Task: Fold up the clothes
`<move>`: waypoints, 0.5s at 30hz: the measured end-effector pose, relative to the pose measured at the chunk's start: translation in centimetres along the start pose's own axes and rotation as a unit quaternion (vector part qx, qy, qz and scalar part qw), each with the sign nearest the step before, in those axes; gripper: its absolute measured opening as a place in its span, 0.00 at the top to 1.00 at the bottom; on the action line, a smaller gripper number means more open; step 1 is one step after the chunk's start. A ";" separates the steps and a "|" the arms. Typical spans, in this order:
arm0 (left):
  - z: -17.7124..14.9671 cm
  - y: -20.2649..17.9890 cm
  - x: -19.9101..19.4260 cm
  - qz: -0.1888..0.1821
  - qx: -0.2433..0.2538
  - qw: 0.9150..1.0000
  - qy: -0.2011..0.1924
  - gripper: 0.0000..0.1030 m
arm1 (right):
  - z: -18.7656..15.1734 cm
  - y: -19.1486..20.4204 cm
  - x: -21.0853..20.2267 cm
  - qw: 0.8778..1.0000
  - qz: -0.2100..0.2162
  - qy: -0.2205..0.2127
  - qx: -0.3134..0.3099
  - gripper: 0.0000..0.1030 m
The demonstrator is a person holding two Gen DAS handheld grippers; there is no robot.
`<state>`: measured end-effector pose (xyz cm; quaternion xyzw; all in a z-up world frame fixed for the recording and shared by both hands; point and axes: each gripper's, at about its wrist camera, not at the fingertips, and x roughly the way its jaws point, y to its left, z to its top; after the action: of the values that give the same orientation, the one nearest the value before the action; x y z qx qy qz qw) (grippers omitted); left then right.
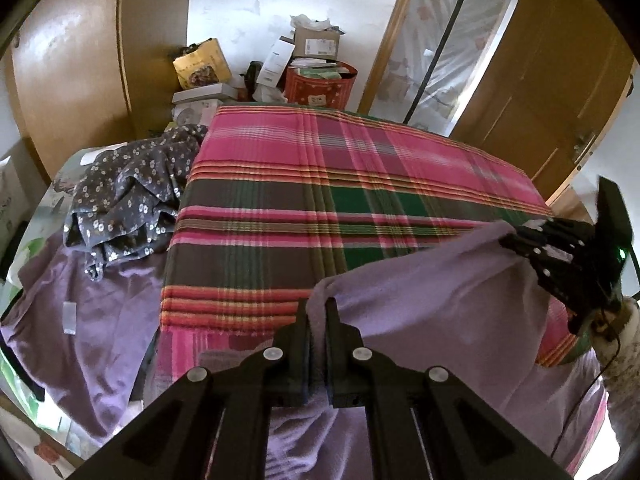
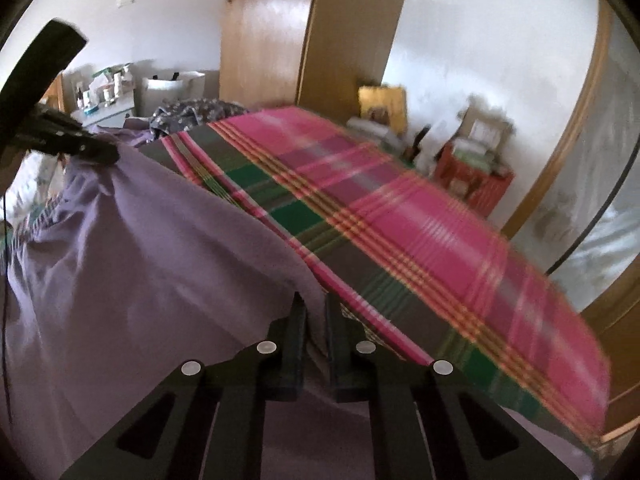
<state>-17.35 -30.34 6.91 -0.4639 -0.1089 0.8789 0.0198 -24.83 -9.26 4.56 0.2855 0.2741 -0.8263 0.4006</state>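
A lilac garment (image 1: pixel 440 280) hangs lifted over the near end of a bed covered with a pink, green and brown plaid cloth (image 1: pixel 340 184). My left gripper (image 1: pixel 318 304) is shut on one corner of its top edge. My right gripper (image 1: pixel 510 238) pinches the other corner at the right of the left wrist view. In the right wrist view the right gripper (image 2: pixel 314 304) is shut on the lilac garment (image 2: pixel 160 248), and the left gripper (image 2: pixel 110 154) grips the far corner at the upper left. The fabric stretches between the two.
A grey floral garment (image 1: pixel 132 200) lies crumpled at the bed's left, above another lilac cloth (image 1: pixel 88 320). Boxes and a red basket (image 1: pixel 320 88) pile up past the bed's far end. Wooden wardrobe doors (image 1: pixel 560 80) stand right and left.
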 end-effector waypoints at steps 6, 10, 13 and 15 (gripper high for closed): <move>-2.4 -1.6 -1.6 0.008 0.025 1.000 0.002 0.95 | -2.4 3.0 -3.6 0.999 -0.040 -0.020 -0.029 0.91; -4.4 -2.0 -1.7 0.006 0.028 1.000 0.009 0.95 | -4.4 5.1 -4.8 0.997 -0.057 -0.020 -0.053 0.91; -5.4 -2.1 -1.7 0.001 0.027 1.000 0.012 0.95 | -5.6 6.2 -4.7 0.995 -0.070 -0.008 -0.068 0.91; -5.8 -2.1 -1.8 -0.001 0.026 1.000 0.012 0.95 | -5.8 6.8 -4.6 0.994 -0.078 -0.006 -0.075 0.91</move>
<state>-11.72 -27.54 5.64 -0.4732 -0.0863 0.8760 0.0338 -15.40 -6.52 2.24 0.2275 0.3544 -0.8338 0.3570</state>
